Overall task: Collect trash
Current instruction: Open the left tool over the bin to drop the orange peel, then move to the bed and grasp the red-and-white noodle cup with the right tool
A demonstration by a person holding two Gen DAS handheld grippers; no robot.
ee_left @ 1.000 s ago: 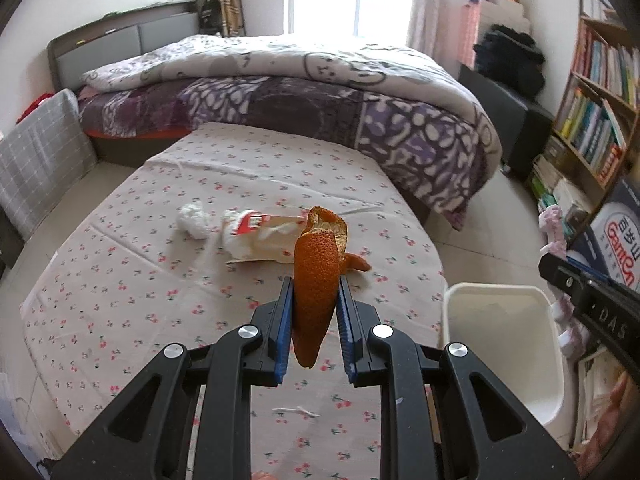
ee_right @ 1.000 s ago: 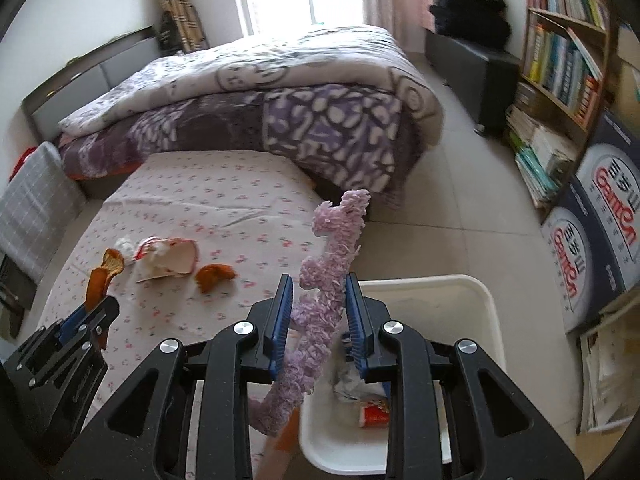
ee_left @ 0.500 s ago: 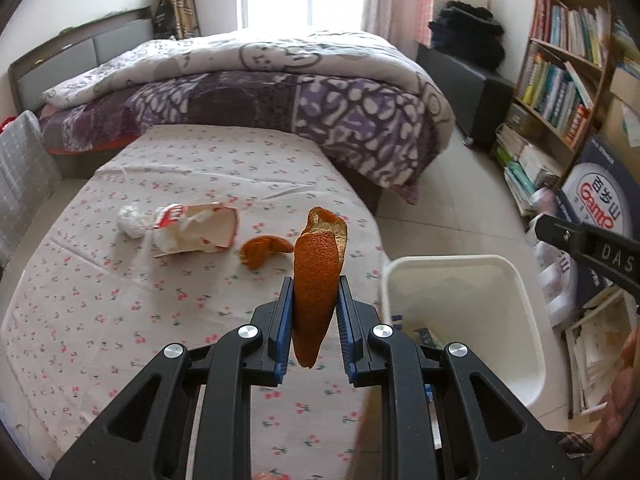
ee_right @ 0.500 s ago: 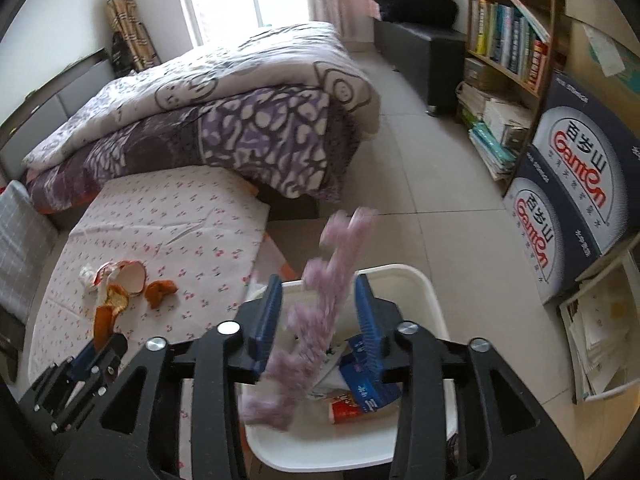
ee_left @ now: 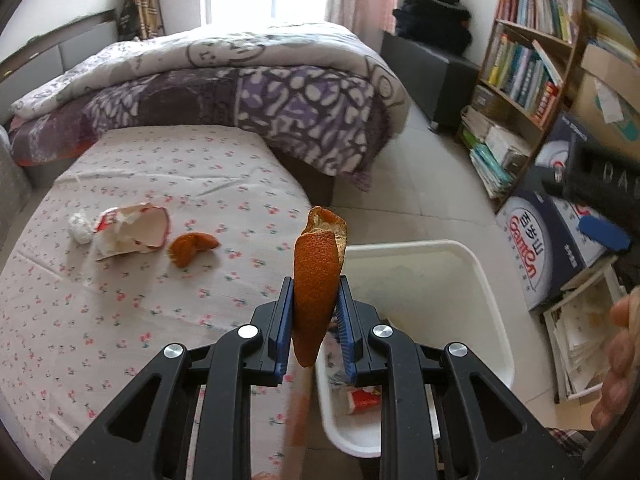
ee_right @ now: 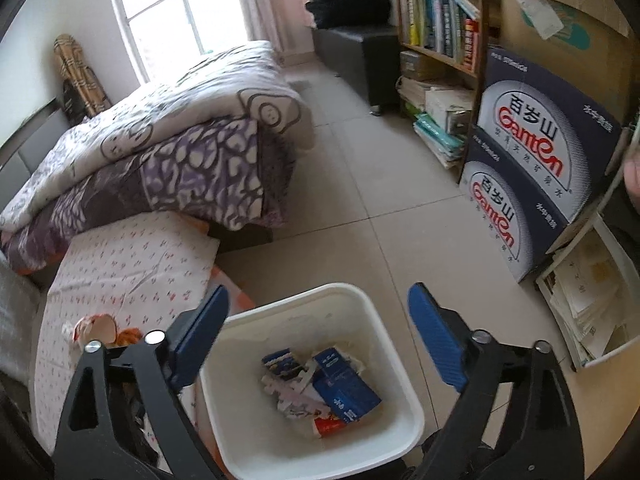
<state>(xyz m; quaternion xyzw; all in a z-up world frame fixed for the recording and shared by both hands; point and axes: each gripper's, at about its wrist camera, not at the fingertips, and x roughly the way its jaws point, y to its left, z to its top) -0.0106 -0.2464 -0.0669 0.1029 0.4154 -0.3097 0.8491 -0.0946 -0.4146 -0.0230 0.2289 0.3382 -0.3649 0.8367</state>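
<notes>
So the bed (ee_left: 248,92) with its purple-and-white quilt fills the upper left of both views, and the counter (ee_left: 132,280) under a cherry-print cloth sits below it. Lower middle of the right wrist view, the white trash bin (ee_right: 404,396) stands on the floor just beside the counter, with blue cartons and paper scraps inside. On the counter, left of centre in the left wrist view, lie a torn paper cup (ee_left: 132,232), a wadded tissue (ee_left: 80,226) touching it, and a loose orange peel piece (ee_left: 192,246). The right gripper (ee_right: 316,336) hangs over the bin, jaws spread wide and holding nothing. The left gripper (ee_left: 314,324) has its jaws clamped on an upright orange peel strip (ee_left: 318,280).
</notes>
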